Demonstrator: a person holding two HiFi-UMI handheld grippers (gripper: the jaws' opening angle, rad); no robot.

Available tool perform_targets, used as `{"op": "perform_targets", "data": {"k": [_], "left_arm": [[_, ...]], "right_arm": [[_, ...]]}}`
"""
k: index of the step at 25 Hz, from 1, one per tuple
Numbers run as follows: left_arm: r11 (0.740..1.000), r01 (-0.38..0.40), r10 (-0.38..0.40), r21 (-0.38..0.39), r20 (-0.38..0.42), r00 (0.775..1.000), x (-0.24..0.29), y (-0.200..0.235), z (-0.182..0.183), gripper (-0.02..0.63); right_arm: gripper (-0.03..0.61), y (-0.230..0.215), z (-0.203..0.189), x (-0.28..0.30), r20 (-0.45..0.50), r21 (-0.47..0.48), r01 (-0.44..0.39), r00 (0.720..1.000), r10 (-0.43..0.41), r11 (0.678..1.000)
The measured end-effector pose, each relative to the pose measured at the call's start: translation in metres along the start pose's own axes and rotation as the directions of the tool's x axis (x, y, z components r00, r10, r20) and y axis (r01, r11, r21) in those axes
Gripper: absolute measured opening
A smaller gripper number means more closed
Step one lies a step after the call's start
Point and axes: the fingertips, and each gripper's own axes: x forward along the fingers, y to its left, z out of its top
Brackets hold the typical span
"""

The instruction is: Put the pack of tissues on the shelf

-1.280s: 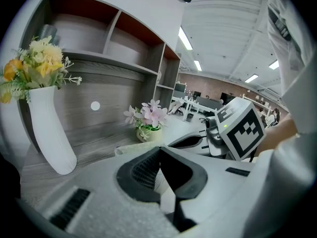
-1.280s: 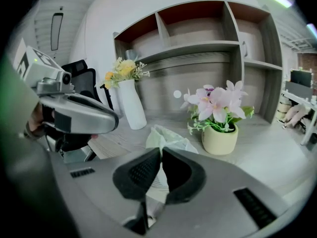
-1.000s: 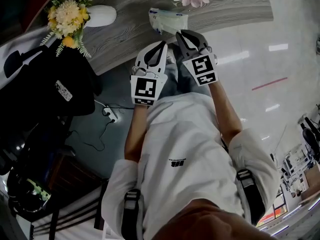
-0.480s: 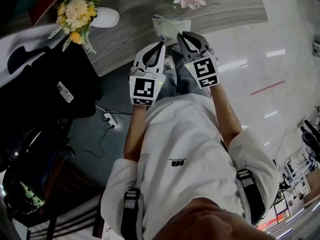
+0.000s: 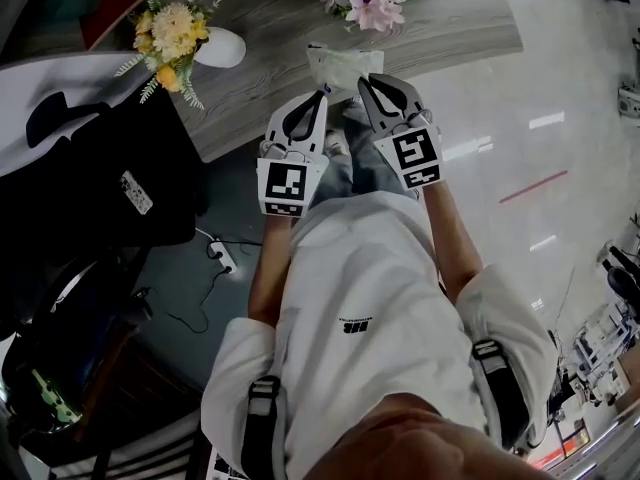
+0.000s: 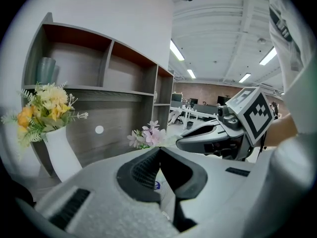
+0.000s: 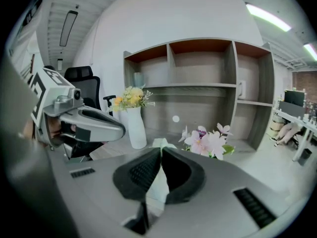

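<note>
Gripping: the left gripper (image 5: 322, 96) and the right gripper (image 5: 366, 80) each have their jaws closed on the soft, pale green plastic pack of tissues (image 5: 343, 66).
Pack position: it juts forward just past both pairs of jaw tips, over the grey wood-grain counter (image 5: 260, 63).
Head view alone: shows the whole pack spanning the two grippers, with the square-marker cubes facing up.
Left gripper view alone: shows white wrapper with blue print (image 6: 166, 196) running down between the pads of the left gripper (image 6: 159, 148). The right gripper (image 6: 181, 143) lies just to the right of these jaws.
Right gripper view alone: shows a fold of wrapper (image 7: 157, 190) pinched between the jaws of the right gripper (image 7: 162, 148). The brown-backed open shelf unit (image 7: 198, 86) stands ahead of and above them. A white vase of yellow flowers (image 7: 136, 125) is ahead-left, and a spray of pink flowers (image 7: 208, 142) is ahead-right.
Pose: both forearms reach forward side by side. The grippers sit close together, tips angled towards each other and tilted slightly downward.
</note>
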Motion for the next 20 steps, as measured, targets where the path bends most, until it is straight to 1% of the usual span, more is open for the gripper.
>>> {"op": "perform_targets", "data": {"k": [8,17,20], "left_arm": [[1.000,-0.011,0.010,0.017,0.039,0.999,-0.008,0.000,0.021,0.028],[0.998,-0.015,0.012,0.053,0.062,0.998,-0.016,0.000,0.043,0.028],[0.999,-0.017,0.013,0.046,0.078,0.997,-0.017,0.000,0.053,0.028]], "right_arm": [[0.034,-0.005,0.025,-0.016,0.041,-0.038,0.025,0.999,-0.023,0.999],[0.034,-0.010,0.058,-0.028,0.099,-0.074,0.051,0.994,-0.044,0.996],[0.034,-0.013,0.072,-0.033,0.121,-0.089,0.060,0.991,-0.049,0.994]]}}
